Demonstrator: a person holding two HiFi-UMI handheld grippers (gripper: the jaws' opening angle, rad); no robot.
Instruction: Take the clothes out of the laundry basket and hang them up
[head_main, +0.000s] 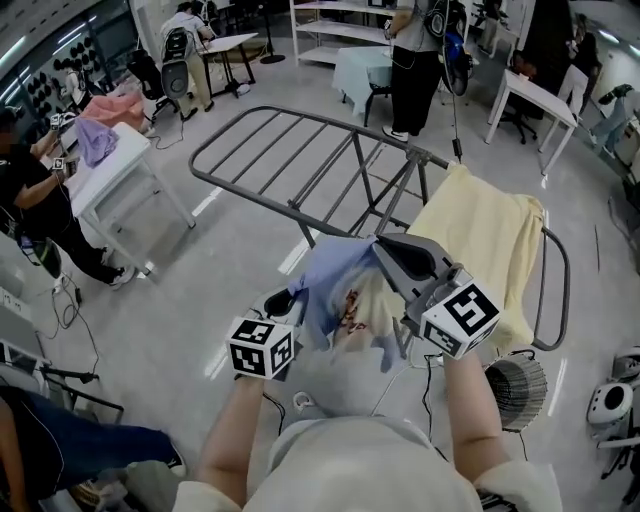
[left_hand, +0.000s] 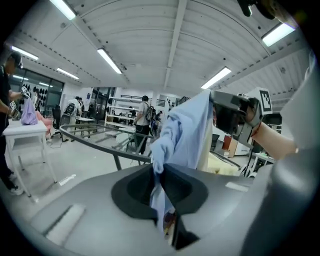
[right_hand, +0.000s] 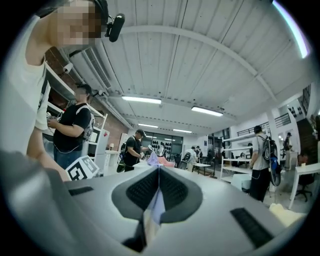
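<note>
A light blue garment with a pale printed inner side hangs between my two grippers, in front of the grey drying rack. My left gripper is shut on its left edge; in the left gripper view the blue cloth runs up out of the shut left gripper toward the right gripper. My right gripper is shut on the garment's upper part, and a thin fold of cloth shows pinched in the right gripper. A yellow garment is draped over the rack's right wing.
A white table with a purple cloth stands at the left, with a person beside it. A small fan sits on the floor at the right. Another person stands behind the rack. More tables and shelves line the back.
</note>
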